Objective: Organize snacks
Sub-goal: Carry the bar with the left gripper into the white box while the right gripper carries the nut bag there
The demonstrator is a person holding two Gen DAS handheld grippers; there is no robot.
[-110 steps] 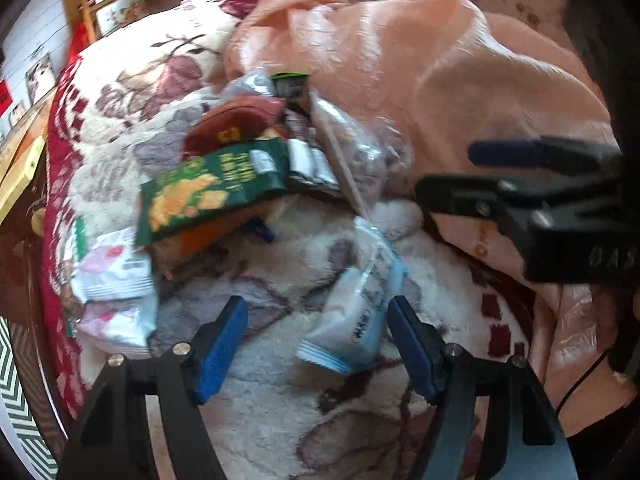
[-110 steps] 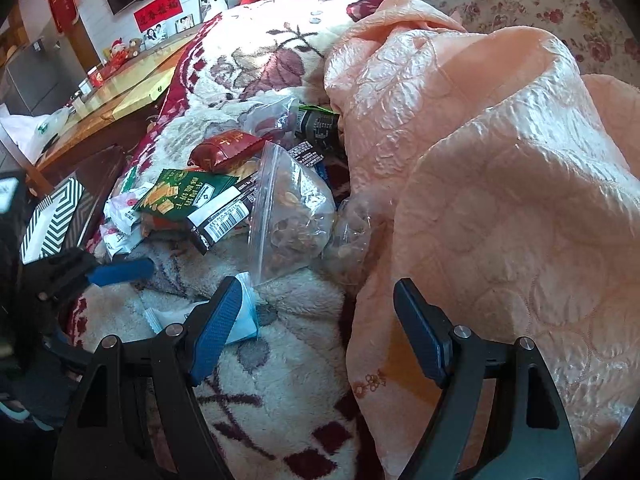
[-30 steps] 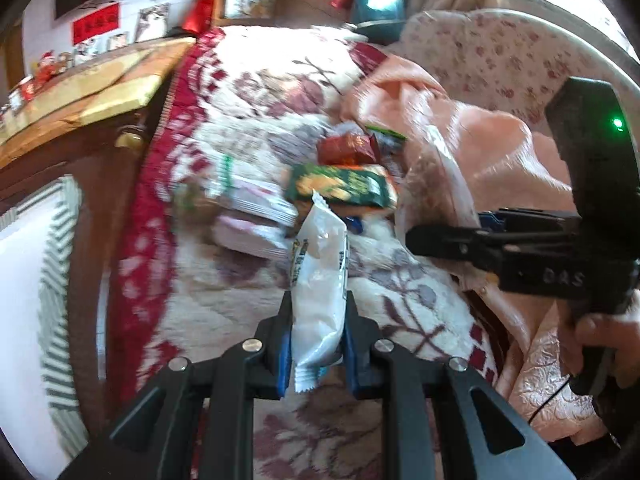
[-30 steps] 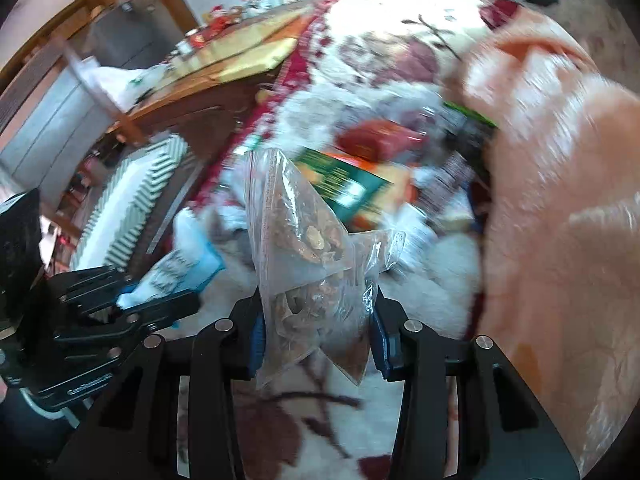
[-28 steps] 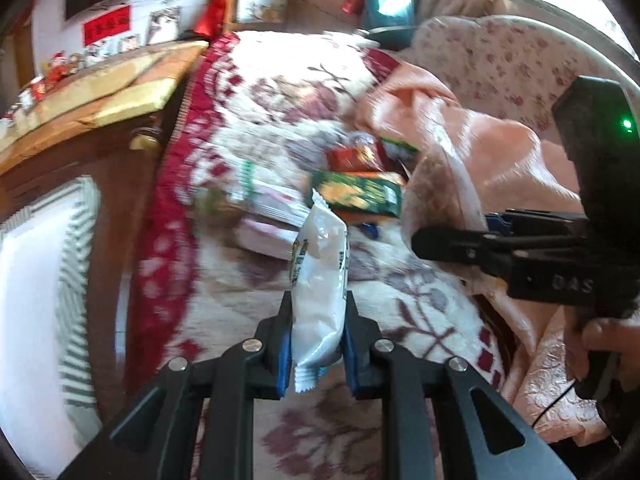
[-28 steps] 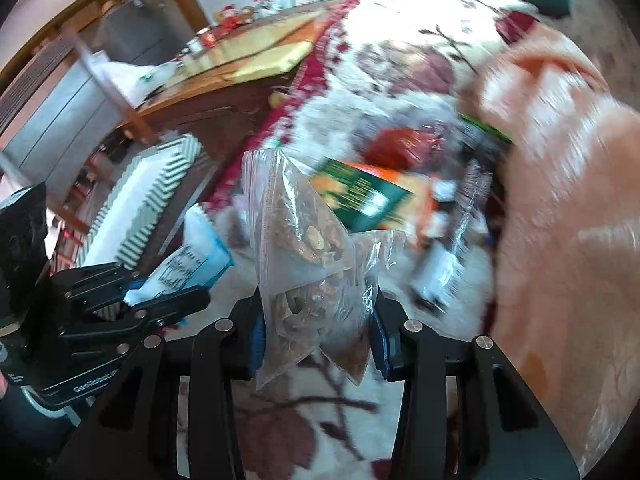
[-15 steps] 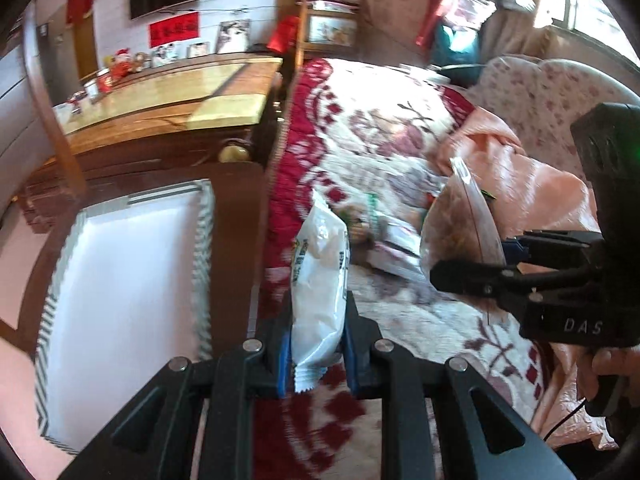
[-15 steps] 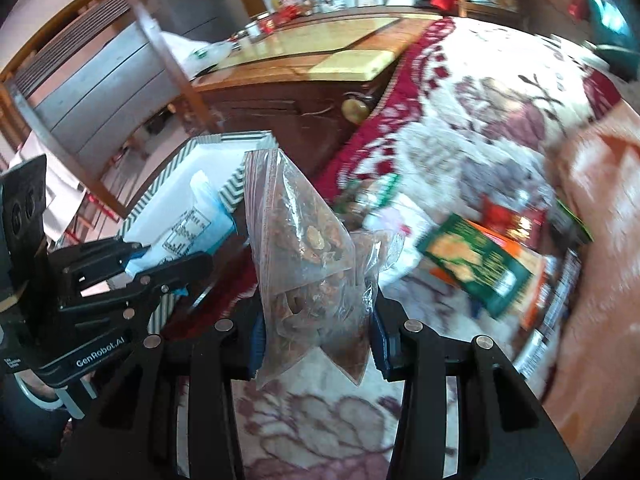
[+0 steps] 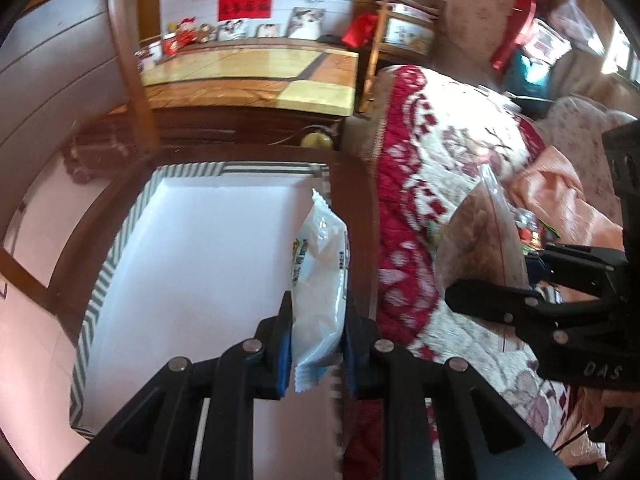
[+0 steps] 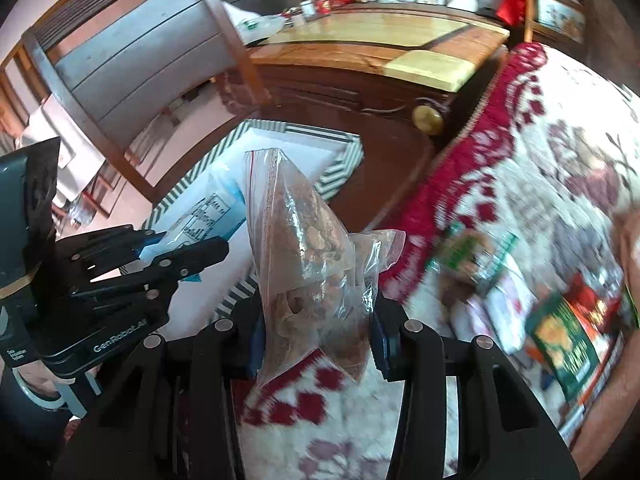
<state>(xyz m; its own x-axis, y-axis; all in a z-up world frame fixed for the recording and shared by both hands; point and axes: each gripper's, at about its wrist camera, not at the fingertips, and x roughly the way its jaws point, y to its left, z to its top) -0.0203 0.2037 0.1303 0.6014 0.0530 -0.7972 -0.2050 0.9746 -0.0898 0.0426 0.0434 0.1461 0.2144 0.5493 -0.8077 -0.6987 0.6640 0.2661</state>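
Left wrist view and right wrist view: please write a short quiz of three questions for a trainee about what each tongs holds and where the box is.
1. True or false: the left tongs are shut on the white snack packet.
2. What do the right tongs grip? A) a green packet B) a clear bag of brown snacks C) nothing
3. Fill in: in the left wrist view, the white packet is seen above the open ____ with the striped rim.

Key: 1 true; 2 B; 3 box.
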